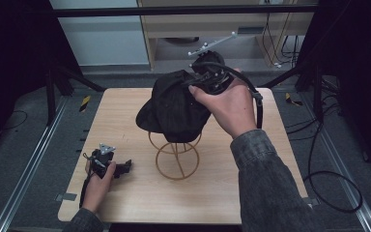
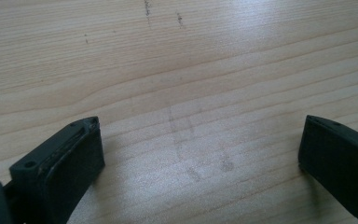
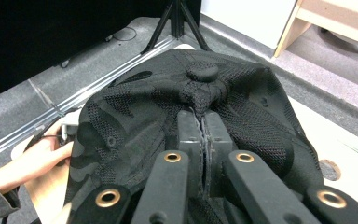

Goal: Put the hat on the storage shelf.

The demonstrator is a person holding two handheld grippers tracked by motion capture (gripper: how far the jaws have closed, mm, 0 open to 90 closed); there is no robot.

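1. My right gripper (image 3: 200, 123) is clamped on the black cap's (image 1: 176, 106) crown fabric, so it drapes over the wire stand (image 1: 176, 157) mid-table (image 1: 125, 203).
2. My left gripper (image 1: 113, 166) is parked near the table's front-left corner, jaws spread with nothing in them, out of the way.

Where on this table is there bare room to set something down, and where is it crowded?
The table is bare along its far left edge, and on the near right, between the wire stand and the right sleeve. Wood is bare between the left gripper's open jaws too. The middle is crowded: the cap sits over the stand, pinched by the right gripper.
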